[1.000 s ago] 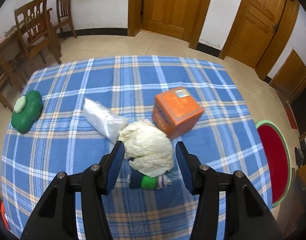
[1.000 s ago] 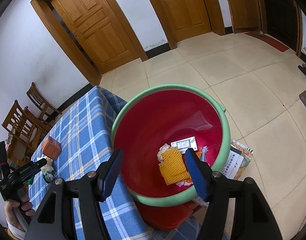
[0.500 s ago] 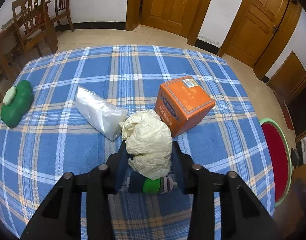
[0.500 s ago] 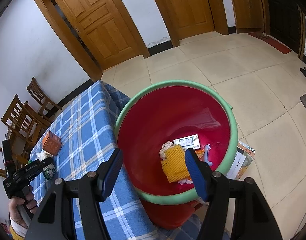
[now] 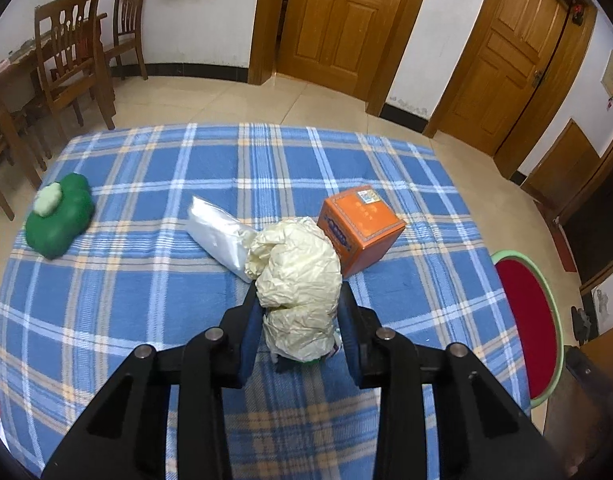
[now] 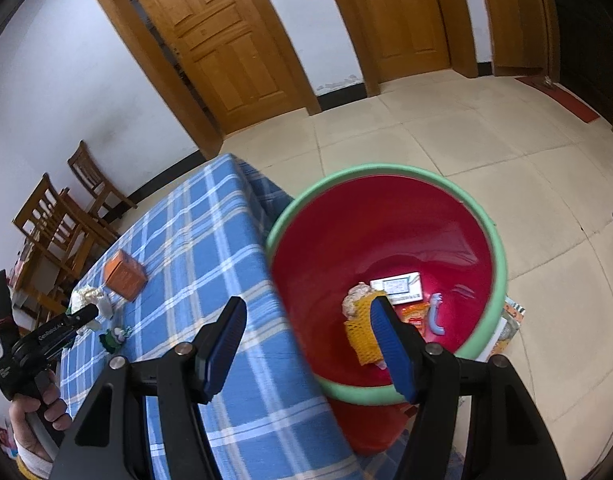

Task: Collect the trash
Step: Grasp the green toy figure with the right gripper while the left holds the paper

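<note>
Left wrist view shows the left tool (image 5: pixel 300 320), its jaws just closing, clenched on the crumpled paper wad (image 5: pixel 296 276) between its fingers; soft paper could slip free before reaching the red bin (image 5: pixel 524 316) off to its right.

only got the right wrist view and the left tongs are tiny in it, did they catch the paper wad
Observer: Yes. The left tongs have just been closing, and their pads now press both sides of the paper wad.
Operator: what else is near it
Observer: A white bag lies on the cloth just left of the wad, touching it.
Operator: anything further out
Observer: A green lump with a pale spot sits alone near the table's far left edge.
</note>
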